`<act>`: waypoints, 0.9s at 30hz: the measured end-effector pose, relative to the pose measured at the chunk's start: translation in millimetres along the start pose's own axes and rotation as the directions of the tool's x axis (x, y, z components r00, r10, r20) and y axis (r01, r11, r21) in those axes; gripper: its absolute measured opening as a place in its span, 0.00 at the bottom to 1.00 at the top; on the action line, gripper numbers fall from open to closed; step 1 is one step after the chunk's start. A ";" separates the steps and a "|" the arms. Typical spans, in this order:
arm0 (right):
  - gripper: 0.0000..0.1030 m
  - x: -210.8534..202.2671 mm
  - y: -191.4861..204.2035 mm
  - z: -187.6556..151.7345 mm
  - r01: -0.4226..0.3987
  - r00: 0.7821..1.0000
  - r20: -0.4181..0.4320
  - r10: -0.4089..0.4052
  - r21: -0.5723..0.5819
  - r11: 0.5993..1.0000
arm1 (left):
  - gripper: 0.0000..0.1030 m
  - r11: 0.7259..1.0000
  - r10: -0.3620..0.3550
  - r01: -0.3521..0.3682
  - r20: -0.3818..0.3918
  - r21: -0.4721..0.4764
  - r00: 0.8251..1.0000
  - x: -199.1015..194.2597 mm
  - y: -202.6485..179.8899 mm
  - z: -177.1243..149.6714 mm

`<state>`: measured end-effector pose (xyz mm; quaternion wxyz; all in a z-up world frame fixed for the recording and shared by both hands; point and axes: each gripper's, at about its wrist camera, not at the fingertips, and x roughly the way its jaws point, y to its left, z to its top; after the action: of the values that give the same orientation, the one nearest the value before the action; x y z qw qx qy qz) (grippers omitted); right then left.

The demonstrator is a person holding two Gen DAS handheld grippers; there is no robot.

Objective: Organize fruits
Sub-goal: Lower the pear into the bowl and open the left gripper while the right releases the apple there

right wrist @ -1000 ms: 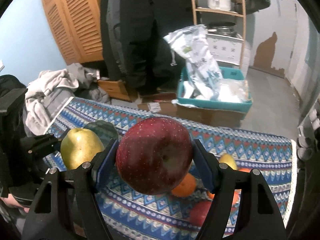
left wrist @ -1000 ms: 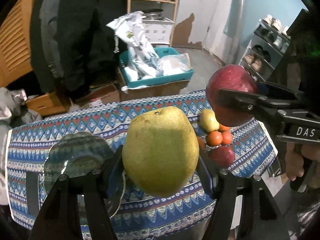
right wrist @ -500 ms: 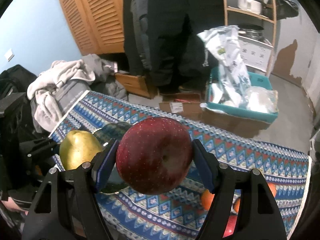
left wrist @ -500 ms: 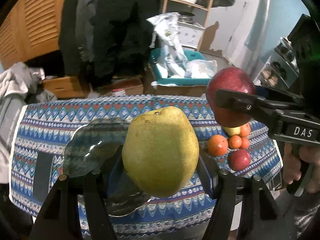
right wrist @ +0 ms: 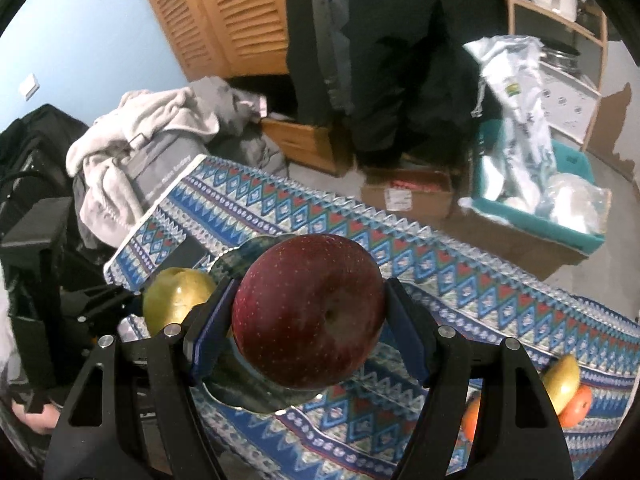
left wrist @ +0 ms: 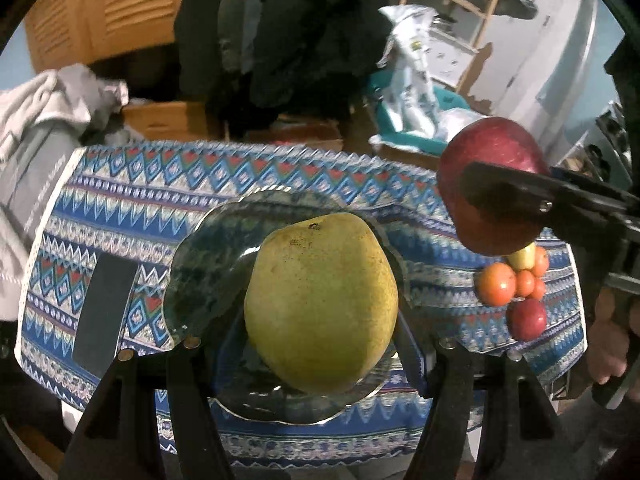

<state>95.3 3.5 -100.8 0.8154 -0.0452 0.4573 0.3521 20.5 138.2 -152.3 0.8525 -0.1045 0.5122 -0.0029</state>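
Note:
My left gripper (left wrist: 320, 344) is shut on a yellow-green pear (left wrist: 320, 300), held above a dark glass plate (left wrist: 208, 264) on the patterned tablecloth. To its right, my right gripper (right wrist: 308, 340) is shut on a dark red apple (right wrist: 308, 312), also seen as the apple (left wrist: 492, 184) in the left wrist view, over the plate (right wrist: 240, 258). The right wrist view shows the pear (right wrist: 176, 300) at the left, held by the other gripper. A small pile of fruit (left wrist: 516, 280) lies on the cloth at the right: oranges, a small pear and a red apple.
A flat black rectangle (left wrist: 104, 312) lies on the cloth left of the plate. Beyond the table stand a teal crate with bags (right wrist: 560, 184), cardboard boxes, hanging dark coats, a heap of clothes (right wrist: 140, 148) and a wooden shelf. A hand (left wrist: 612, 340) grips the right gripper's handle.
Both grippers have moved left across the table and lower, each keeping its fruit. The plate now lies under the pear and apple; the fruit pile has shifted to the right.

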 end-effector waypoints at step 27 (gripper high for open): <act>0.72 99.6 7.0 -36.9 -0.017 0.975 -0.222 0.018 0.007 1.000 | 0.66 0.990 0.046 -0.077 -0.256 -0.116 0.965 89.0 42.1 -34.7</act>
<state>97.9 47.2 -197.8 0.7563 -0.0783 0.5467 0.3507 28.2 163.4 -253.4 0.7716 -0.1404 0.6190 0.0424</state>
